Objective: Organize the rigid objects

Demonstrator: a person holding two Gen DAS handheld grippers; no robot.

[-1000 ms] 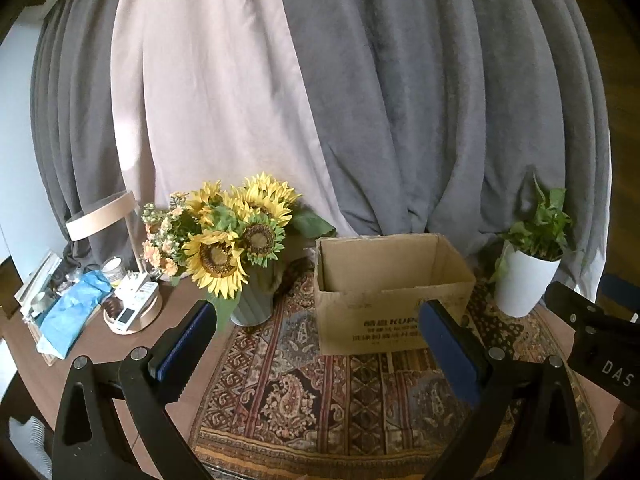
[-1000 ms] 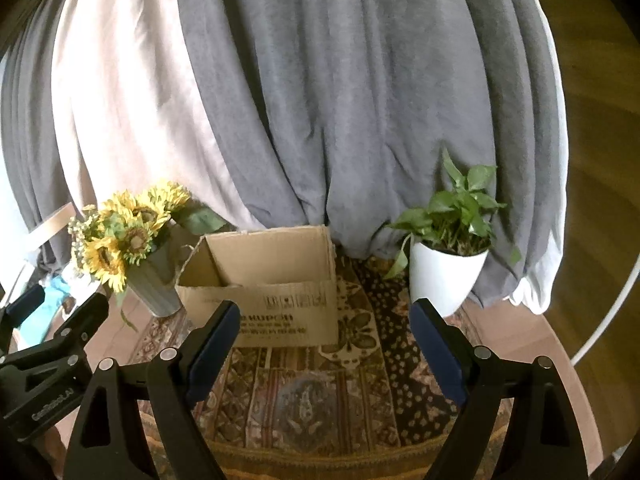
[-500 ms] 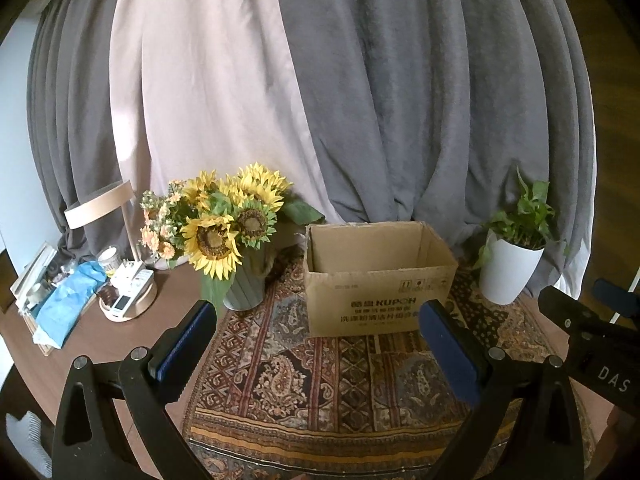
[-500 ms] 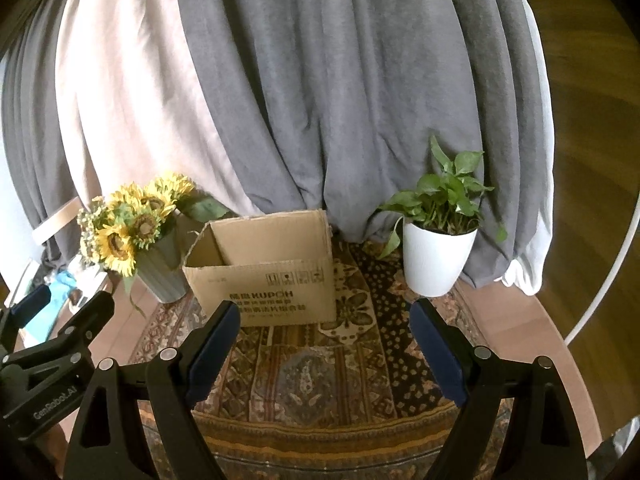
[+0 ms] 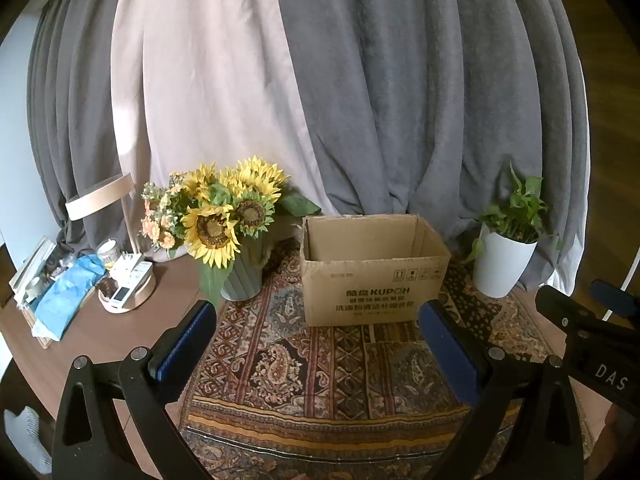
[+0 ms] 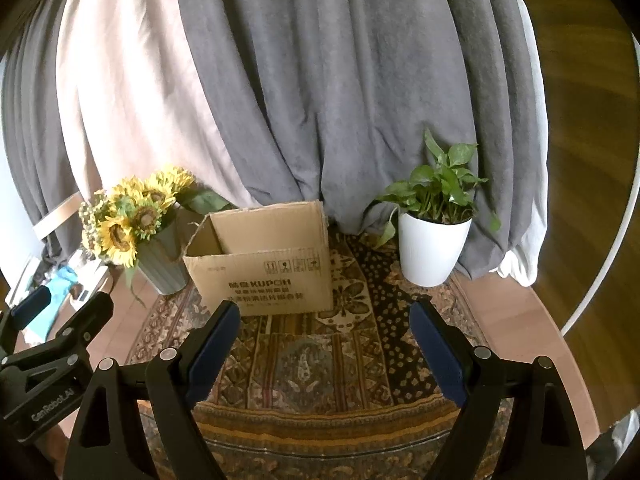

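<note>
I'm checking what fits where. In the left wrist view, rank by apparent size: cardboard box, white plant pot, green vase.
1. cardboard box
2. white plant pot
3. green vase, close to the pot; flowers hide its top, so this order is unsure.

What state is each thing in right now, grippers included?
cardboard box: upright on the rug, top open, nothing visible inside
left gripper: open, holding nothing
right gripper: open, holding nothing
sunflower vase: upright
white plant pot: upright
</note>
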